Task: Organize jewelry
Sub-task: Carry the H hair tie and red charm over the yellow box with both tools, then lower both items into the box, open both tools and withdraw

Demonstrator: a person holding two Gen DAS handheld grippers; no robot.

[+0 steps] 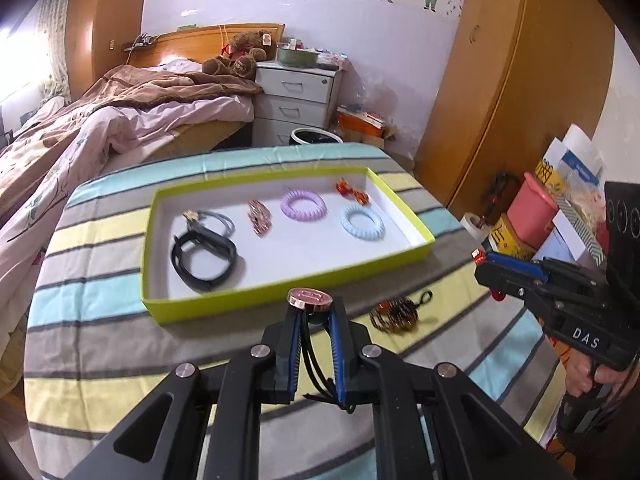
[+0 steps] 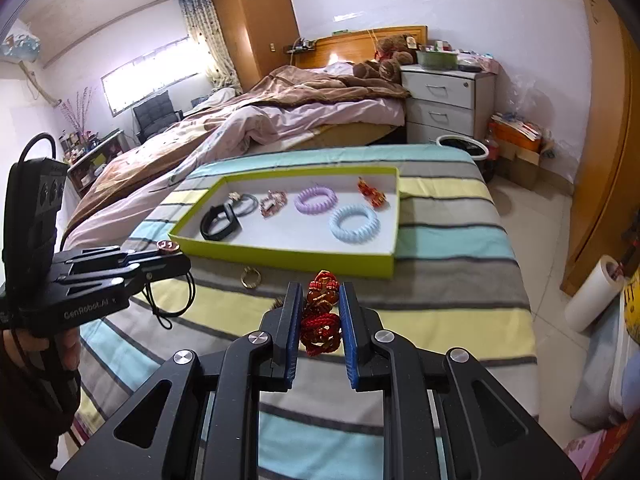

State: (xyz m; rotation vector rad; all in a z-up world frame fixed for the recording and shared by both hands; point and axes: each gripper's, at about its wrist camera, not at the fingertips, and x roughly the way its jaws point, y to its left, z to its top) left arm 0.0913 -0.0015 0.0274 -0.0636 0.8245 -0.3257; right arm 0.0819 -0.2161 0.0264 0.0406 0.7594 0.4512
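Note:
A lime-green tray (image 1: 280,296) (image 2: 280,257) lies on the striped table and holds a black band (image 1: 204,256), a grey hair tie, a pink clip (image 1: 259,216), a purple coil tie (image 1: 303,204), a blue coil tie (image 1: 363,223) and a red ornament (image 1: 352,191). My left gripper (image 1: 311,306) is shut on a pink round pendant (image 1: 311,299) with a black cord, just in front of the tray. My right gripper (image 2: 320,292) is shut on a red knotted ornament (image 2: 322,316), also short of the tray's near wall. It also shows in the left wrist view (image 1: 480,258).
A dark brown claw clip (image 1: 396,314) and a gold ring (image 2: 251,277) lie on the striped cloth (image 1: 100,320) in front of the tray. A bed is beyond on the left, a white drawer unit (image 1: 294,100) and a bin behind. Boxes and a tape roll (image 2: 592,292) crowd the right.

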